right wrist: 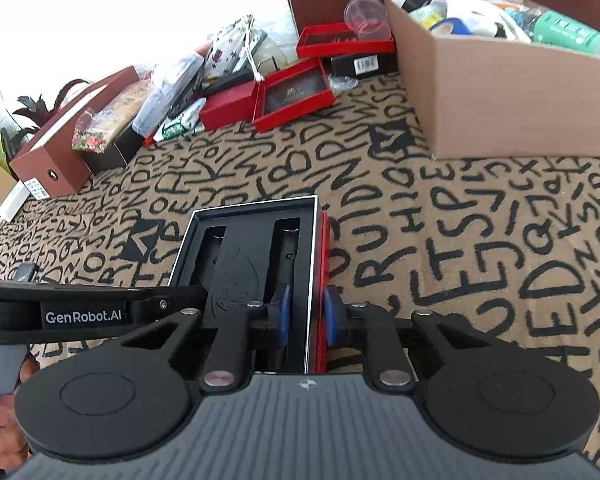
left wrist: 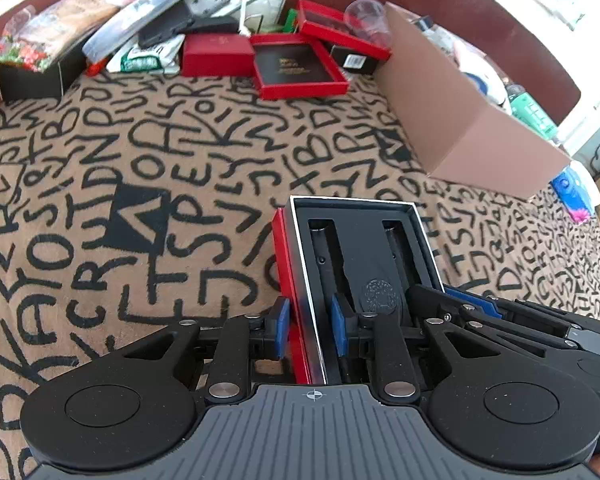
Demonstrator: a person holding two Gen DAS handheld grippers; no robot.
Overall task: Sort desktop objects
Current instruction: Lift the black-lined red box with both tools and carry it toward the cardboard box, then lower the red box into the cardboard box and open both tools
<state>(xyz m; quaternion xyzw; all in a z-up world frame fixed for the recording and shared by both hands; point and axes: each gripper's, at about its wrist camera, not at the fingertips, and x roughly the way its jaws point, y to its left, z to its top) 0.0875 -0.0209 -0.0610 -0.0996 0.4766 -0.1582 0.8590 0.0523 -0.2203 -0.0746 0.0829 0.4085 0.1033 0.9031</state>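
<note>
Left gripper (left wrist: 310, 326): its blue pads (left wrist: 283, 326) stand narrow on both sides of the left wall of the open red box (left wrist: 286, 256); one pad outside, one inside; they seem to press it.
Open red box: near the front edge of the lettered cloth (left wrist: 100, 200), between the two grippers; a black insert (left wrist: 364, 252) with two slots lies inside.
Right gripper (right wrist: 306, 318): narrow also; its pads clamp the right wall of the same box (right wrist: 324, 248).
Cardboard box (right wrist: 500, 100): at the far right of the cloth, full of things.
</note>
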